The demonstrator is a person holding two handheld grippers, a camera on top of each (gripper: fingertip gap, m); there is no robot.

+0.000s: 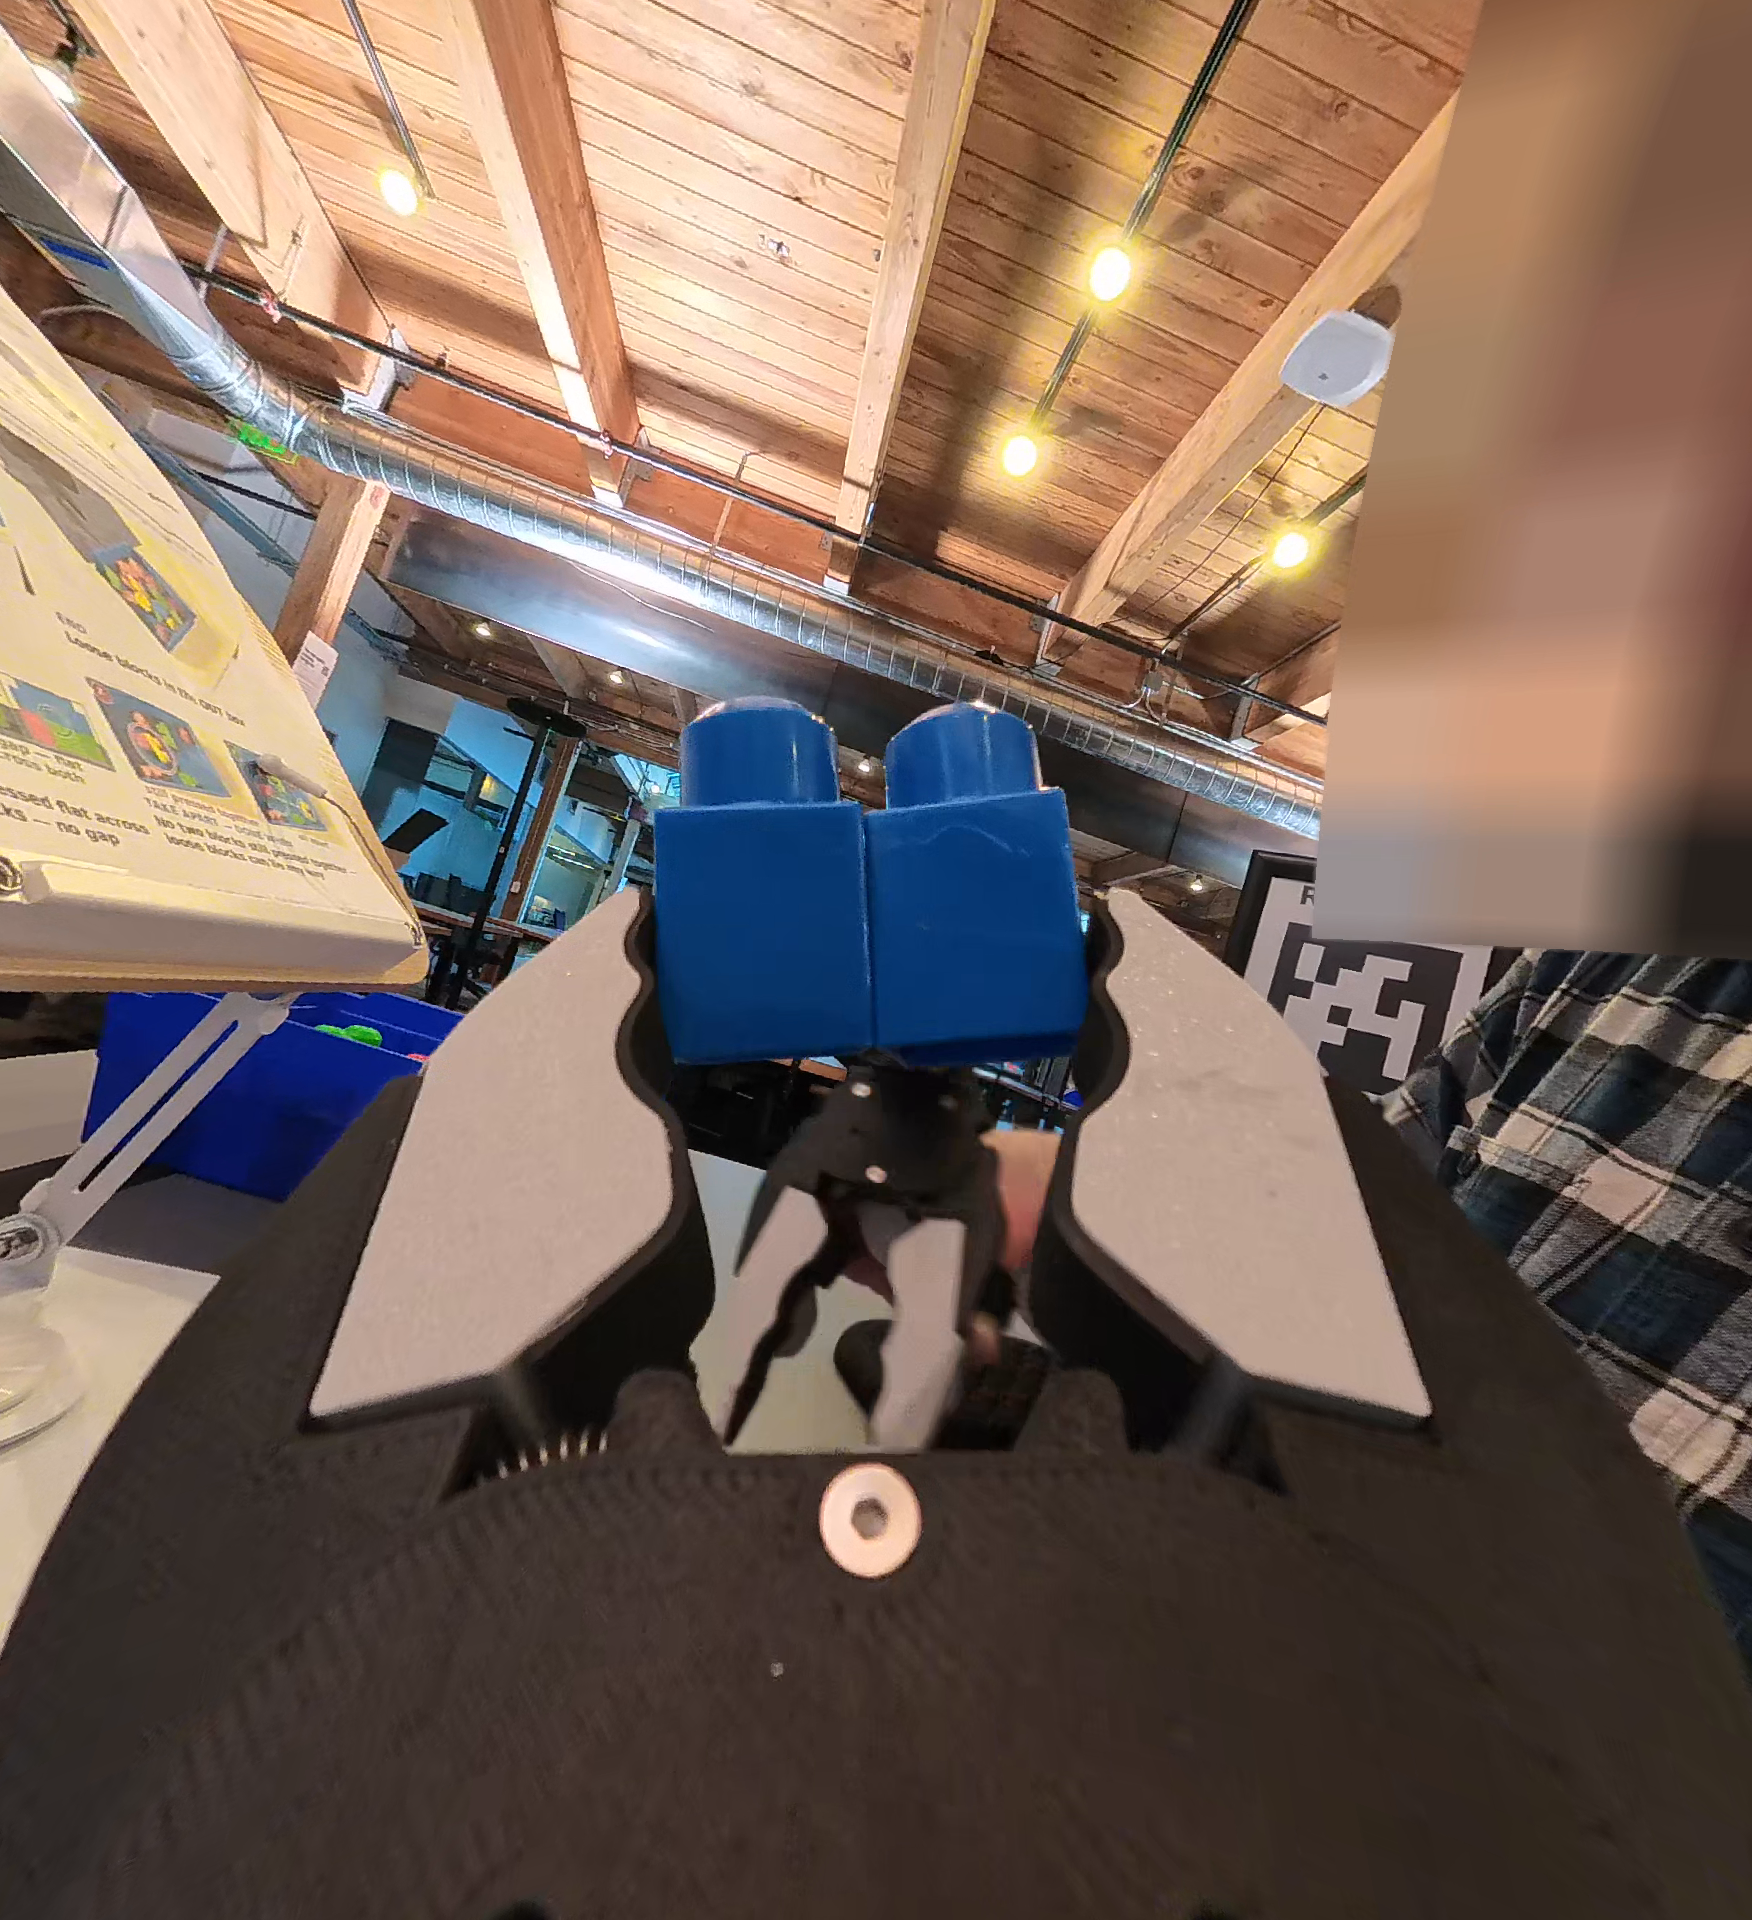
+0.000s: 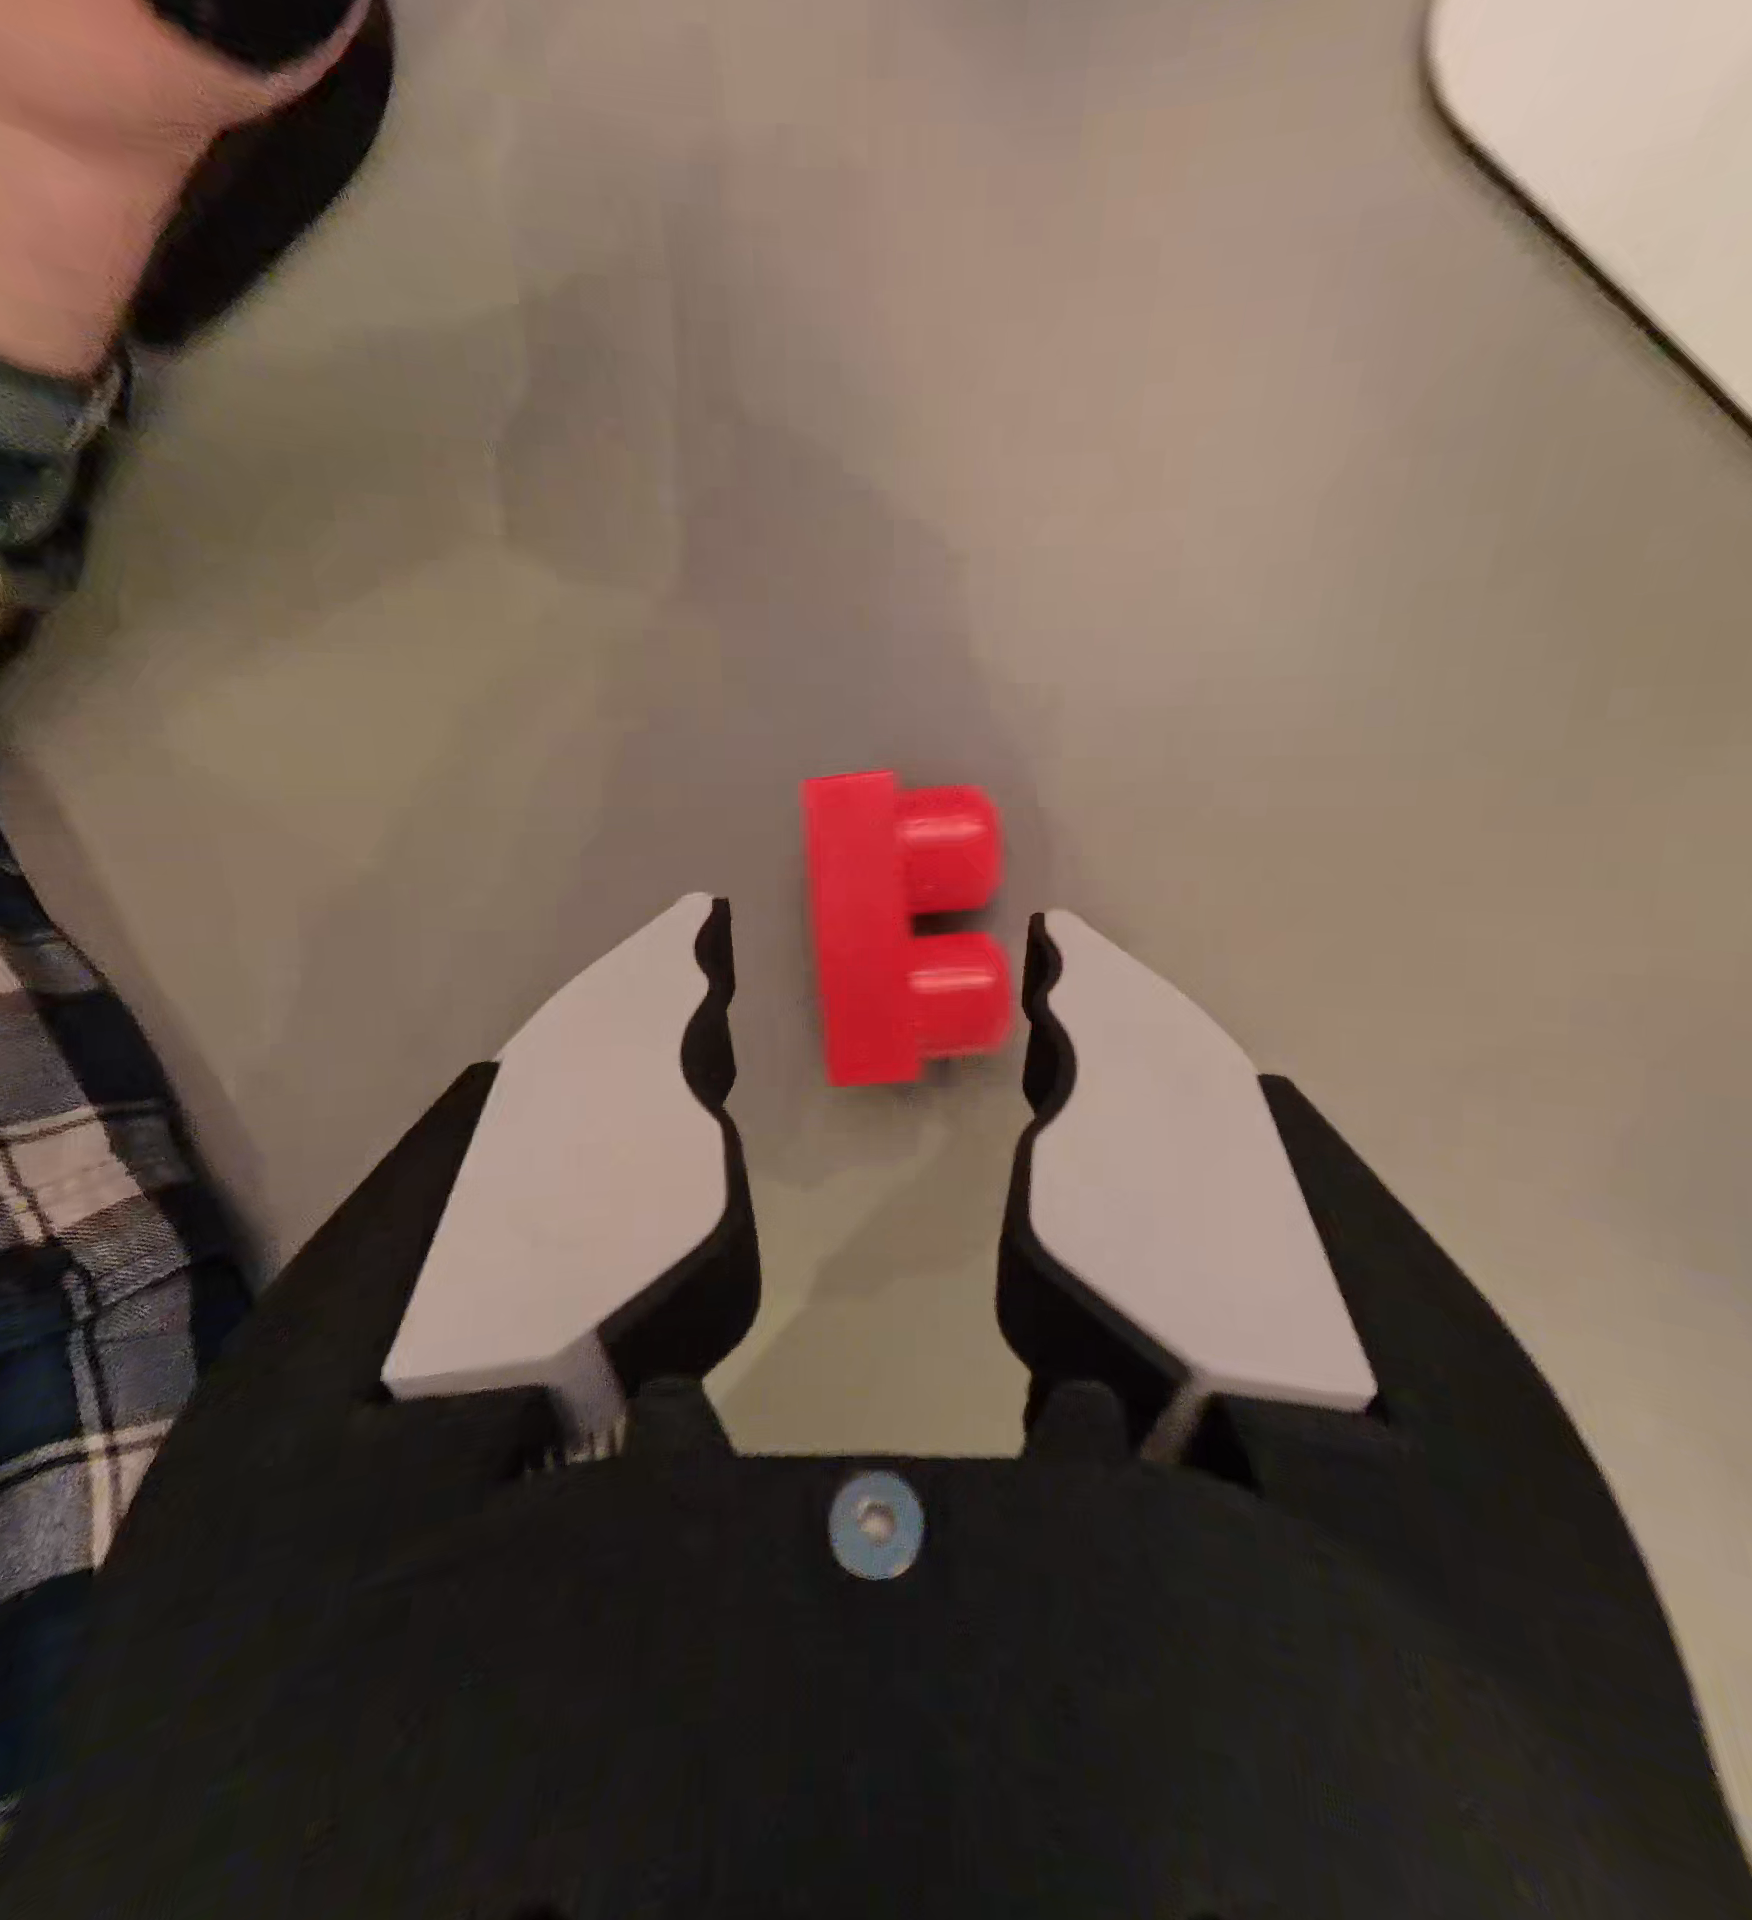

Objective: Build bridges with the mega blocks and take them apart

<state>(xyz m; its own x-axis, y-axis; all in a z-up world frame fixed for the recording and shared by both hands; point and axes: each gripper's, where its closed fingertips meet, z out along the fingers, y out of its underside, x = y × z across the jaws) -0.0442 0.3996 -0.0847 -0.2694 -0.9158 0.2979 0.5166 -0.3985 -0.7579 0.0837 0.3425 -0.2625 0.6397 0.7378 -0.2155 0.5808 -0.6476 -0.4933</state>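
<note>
in the left wrist view, our left gripper (image 1: 870, 940) points up toward a wooden ceiling (image 1: 747, 260) with beams, lamps and a silver duct (image 1: 560, 520). its fingers clench a blue block (image 1: 867, 935), one pad on each side wall, studs upward. the block looks like two single-stud pieces side by side, or one with a seam down the middle; we cannot tell which. below the block, farther off, our right gripper (image 1: 841, 1340) shows with a hand behind it. at left a sheet (image 1: 124, 665) sits on a stand above a blue bin (image 1: 259, 1081). at right we see a plaid sleeve (image 1: 1630, 1247) and a black-and-white marker (image 1: 1360, 997).

in the right wrist view, our right gripper (image 2: 879, 987) points down at a grey table (image 2: 1267, 675). its fingers stand released, nothing gripped. a red block (image 2: 882, 935) lies on its side on the table between the fingertips, its two studs pointing right. grey table shows between the block and each pad. a hand (image 2: 72, 177) and plaid sleeve (image 2: 20, 1091) sit at left, a white board (image 2: 1682, 208) at top right.
</note>
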